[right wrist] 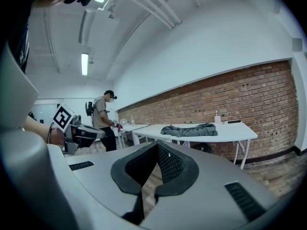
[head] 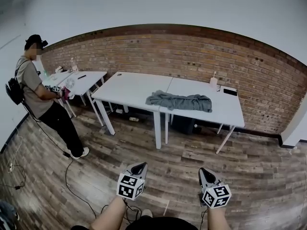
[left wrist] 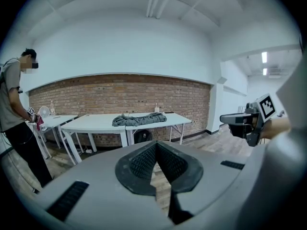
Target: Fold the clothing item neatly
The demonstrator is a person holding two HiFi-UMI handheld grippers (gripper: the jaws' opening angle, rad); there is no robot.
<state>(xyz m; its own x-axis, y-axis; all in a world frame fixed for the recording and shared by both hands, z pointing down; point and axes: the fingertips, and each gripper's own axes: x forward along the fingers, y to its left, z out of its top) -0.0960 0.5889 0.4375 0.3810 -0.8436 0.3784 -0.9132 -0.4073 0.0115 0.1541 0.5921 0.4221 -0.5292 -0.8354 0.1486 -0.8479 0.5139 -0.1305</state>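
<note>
A crumpled grey-green garment point(head: 180, 101) lies in a long heap on the white table point(head: 134, 91), near its front edge and across the seam between two tabletops. The same garment point(left wrist: 139, 119) shows far off in the left gripper view, and the garment point(right wrist: 188, 130) is equally distant in the right gripper view. Both grippers hang low over the wooden floor, well short of the table. My left gripper point(head: 140, 166) is shut and holds nothing. The right gripper point(head: 205, 172) is likewise shut and empty.
A person point(head: 43, 97) stands at a second white table point(head: 88, 78) to the left, handling small items. A white bottle point(head: 213, 82) and a dark flat object point(head: 230, 92) sit at the main table's far right. Cables point(head: 72, 186) trail over the floor.
</note>
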